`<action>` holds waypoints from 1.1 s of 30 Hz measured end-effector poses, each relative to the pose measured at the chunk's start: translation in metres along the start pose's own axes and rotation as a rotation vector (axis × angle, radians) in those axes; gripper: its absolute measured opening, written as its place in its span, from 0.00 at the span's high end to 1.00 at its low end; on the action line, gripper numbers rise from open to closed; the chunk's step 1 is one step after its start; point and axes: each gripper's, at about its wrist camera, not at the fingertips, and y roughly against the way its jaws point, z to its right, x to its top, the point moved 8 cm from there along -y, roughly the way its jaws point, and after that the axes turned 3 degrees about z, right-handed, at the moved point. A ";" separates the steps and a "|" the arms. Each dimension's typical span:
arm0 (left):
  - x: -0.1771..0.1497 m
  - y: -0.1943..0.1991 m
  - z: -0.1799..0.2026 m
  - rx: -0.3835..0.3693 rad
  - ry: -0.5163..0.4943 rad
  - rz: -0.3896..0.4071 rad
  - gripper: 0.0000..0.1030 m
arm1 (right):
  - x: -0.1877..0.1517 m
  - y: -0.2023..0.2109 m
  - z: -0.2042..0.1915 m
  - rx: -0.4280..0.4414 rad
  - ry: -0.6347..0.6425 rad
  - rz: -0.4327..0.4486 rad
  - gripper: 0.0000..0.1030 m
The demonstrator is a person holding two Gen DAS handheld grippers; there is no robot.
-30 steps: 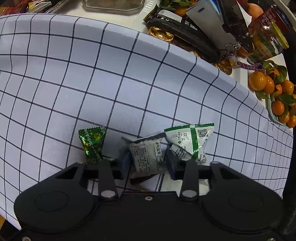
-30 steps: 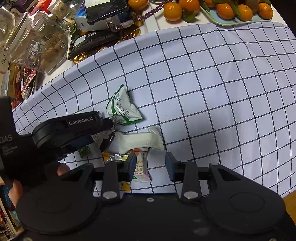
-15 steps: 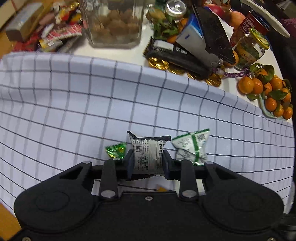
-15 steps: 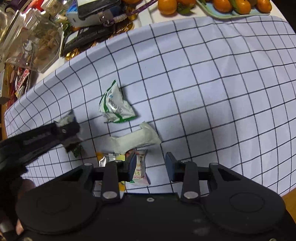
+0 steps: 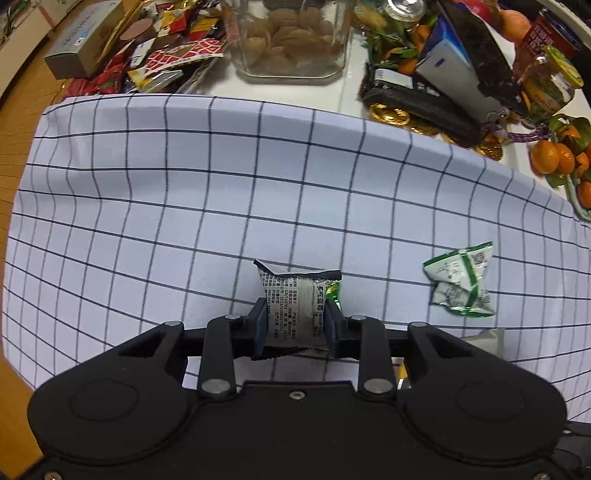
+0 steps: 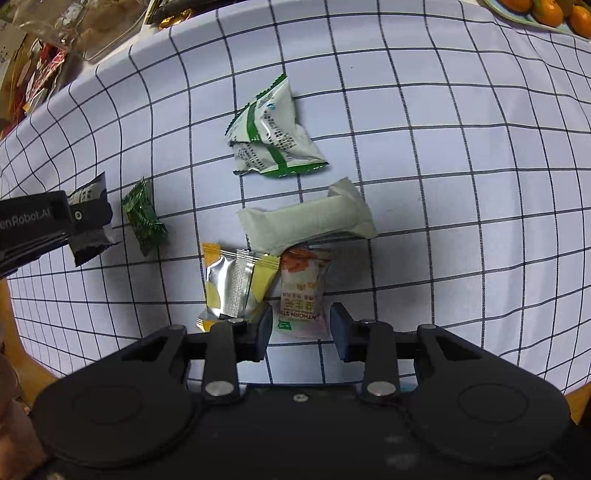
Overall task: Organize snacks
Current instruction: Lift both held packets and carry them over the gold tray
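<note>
My left gripper (image 5: 295,326) is shut on a grey and black snack packet (image 5: 293,306) and holds it above the checked cloth (image 5: 184,184); the packet also shows in the right wrist view (image 6: 88,221). A green and white packet (image 5: 461,284) lies to its right. My right gripper (image 6: 301,334) is open, its jaws either side of an orange and white hawthorn packet (image 6: 301,291) on the cloth. Beside it lie a yellow and silver packet (image 6: 232,284), a pale long bar (image 6: 306,221), a small green candy (image 6: 144,218) and the green and white packet (image 6: 273,136).
Beyond the cloth's far edge stand a glass jar of biscuits (image 5: 291,37), a heap of snack wrappers (image 5: 147,55), a black wallet with gold coins (image 5: 417,103), a jar (image 5: 550,85) and mandarins (image 5: 554,158). A plate of mandarins (image 6: 546,14) sits at the far right.
My left gripper has closed on the grey packet, lifted it and moved left, away from the green and white packet. My right gripper has moved forward and now straddles the hawthorn packet.
</note>
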 end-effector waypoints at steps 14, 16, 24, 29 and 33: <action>-0.006 -0.001 -0.005 0.005 -0.012 -0.025 0.62 | 0.002 -0.024 -0.013 -0.103 0.067 0.022 0.78; -0.007 -0.002 -0.005 0.011 -0.016 -0.028 0.62 | 0.004 -0.023 -0.010 -0.086 0.055 0.009 0.81; -0.008 -0.004 -0.010 0.004 0.013 -0.054 0.62 | 0.030 -0.001 0.028 -0.085 -0.055 0.064 0.82; -0.009 -0.002 -0.011 -0.006 0.016 -0.063 0.62 | 0.044 0.023 0.055 -0.046 -0.124 0.116 0.82; -0.012 0.000 -0.009 -0.001 0.004 -0.061 0.62 | 0.046 0.046 0.070 -0.008 -0.168 0.163 0.82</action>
